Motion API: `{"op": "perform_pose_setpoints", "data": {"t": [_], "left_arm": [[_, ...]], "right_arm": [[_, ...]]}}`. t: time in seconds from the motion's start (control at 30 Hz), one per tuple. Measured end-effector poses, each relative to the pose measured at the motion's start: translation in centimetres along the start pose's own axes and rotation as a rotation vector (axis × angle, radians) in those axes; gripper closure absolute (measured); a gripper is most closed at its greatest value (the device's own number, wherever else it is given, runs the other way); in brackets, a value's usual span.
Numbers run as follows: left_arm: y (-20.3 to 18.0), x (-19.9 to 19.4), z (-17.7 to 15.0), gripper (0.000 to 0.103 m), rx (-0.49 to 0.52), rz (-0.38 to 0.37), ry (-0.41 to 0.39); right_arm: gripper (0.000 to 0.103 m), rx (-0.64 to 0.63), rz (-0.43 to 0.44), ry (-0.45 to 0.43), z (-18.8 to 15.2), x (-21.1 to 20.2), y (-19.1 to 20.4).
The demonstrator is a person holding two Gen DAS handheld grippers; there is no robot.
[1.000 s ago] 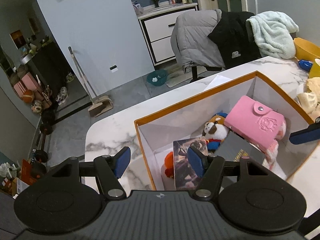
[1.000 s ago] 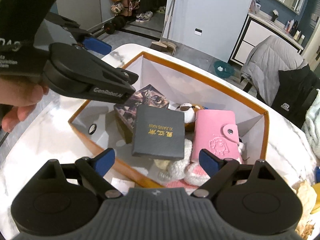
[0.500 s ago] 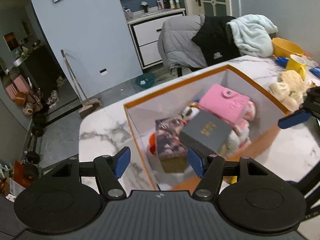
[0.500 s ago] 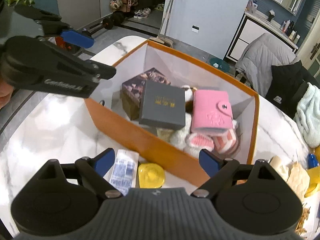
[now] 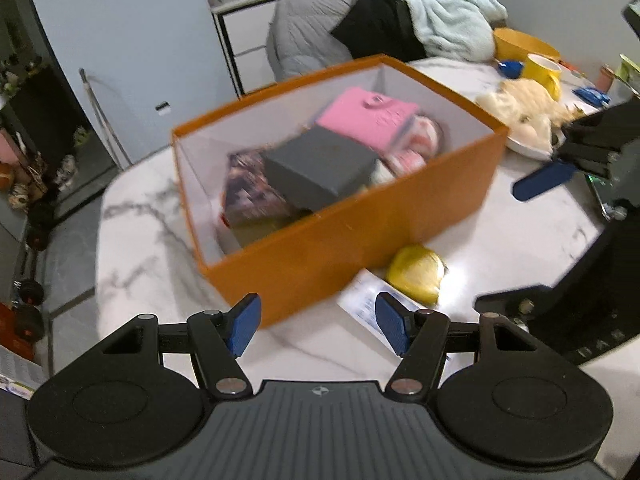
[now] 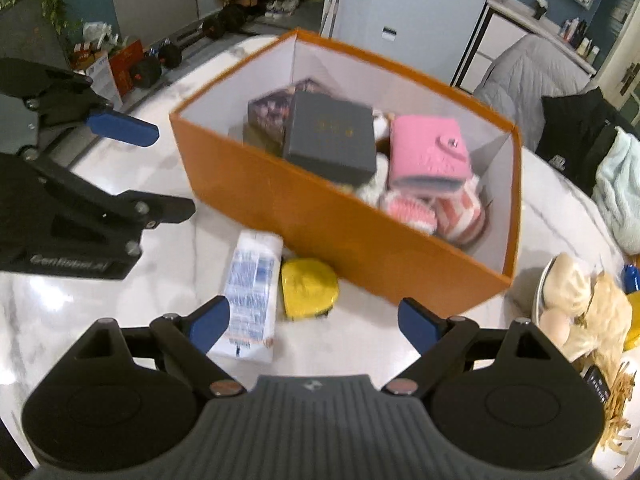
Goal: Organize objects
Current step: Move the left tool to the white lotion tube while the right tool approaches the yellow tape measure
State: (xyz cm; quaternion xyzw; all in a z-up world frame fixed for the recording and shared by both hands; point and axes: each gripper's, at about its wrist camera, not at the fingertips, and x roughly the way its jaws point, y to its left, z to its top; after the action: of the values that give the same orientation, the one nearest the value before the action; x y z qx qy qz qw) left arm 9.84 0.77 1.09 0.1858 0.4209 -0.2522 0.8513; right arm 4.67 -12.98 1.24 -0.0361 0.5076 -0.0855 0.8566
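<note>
On the marble table [image 6: 100, 312] the orange box [image 6: 328, 224] stands part-filled, and just before it lie a soft, light white packet [image 6: 252, 288] best pinched across its width and a small, firmer yellow puck [image 6: 310, 286], while left gripper [image 5: 318, 322] and right gripper [image 6: 314, 322] gape empty.

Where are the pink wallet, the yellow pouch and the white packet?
pink wallet [image 6: 428, 152], right wrist view, middle of its flap.
yellow pouch [image 6: 308, 286], right wrist view, centre of its top.
white packet [image 6: 252, 288], right wrist view, printed middle.
</note>
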Motion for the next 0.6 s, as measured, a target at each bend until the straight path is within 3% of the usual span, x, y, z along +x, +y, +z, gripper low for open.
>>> {"op": "perform_pose_setpoints", "data": {"t": [0.43, 0.6], "left_arm": [[-1.2, 2.5, -3.1, 0.024, -0.074, -0.041, 0.095], [-1.1, 3.4, -4.1, 0.023, -0.089, -0.024, 0.115]], "right_arm": [[0.011, 0.042, -0.006, 0.049, -2.4, 3.0, 0.1], [0.011, 0.058, -0.004, 0.076, -2.9, 3.7, -0.1]]}}
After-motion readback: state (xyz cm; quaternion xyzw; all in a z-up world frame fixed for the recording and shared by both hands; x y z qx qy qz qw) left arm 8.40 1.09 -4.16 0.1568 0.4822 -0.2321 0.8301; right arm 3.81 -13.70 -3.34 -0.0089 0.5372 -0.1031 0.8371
